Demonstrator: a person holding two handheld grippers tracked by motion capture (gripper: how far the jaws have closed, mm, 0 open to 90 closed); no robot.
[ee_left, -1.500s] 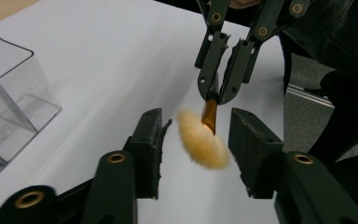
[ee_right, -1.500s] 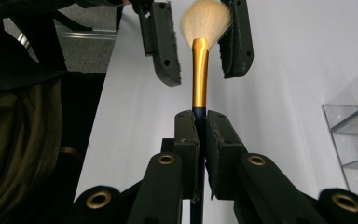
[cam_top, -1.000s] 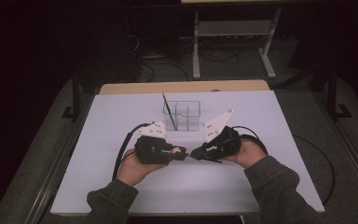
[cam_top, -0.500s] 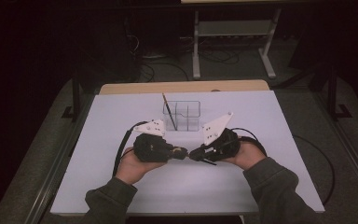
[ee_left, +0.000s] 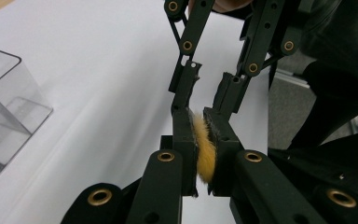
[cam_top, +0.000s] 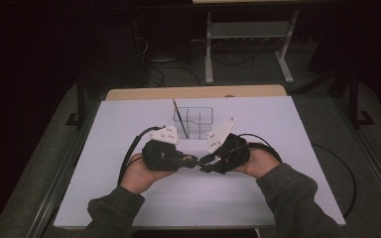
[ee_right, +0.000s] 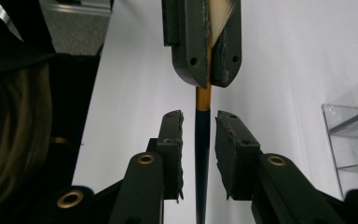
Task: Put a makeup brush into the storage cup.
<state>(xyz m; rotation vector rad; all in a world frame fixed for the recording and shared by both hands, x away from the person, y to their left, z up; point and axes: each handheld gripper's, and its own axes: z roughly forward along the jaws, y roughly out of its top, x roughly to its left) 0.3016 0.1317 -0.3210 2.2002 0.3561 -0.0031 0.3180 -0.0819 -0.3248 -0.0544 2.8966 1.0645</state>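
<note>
A paintbrush with a yellow bristle tuft [ee_left: 205, 151], gold ferrule [ee_right: 203, 99] and dark handle [ee_right: 201, 154] is held level above the white table [cam_top: 124, 129]. My left gripper [ee_left: 199, 116] is shut on the bristle end. My right gripper [ee_right: 199, 116] faces it tip to tip, jaws open on either side of the handle without touching it. In the high view the left gripper [cam_top: 191, 161] and right gripper [cam_top: 206, 164] meet at the table's middle, each in a hand.
A clear plastic organizer [cam_top: 198, 122] with several compartments stands just beyond the grippers, and a second thin brush [cam_top: 180, 118] leans upright in it. Cables [cam_top: 129, 153] trail from both grippers. A metal stand [cam_top: 248, 39] stands on the floor beyond the table.
</note>
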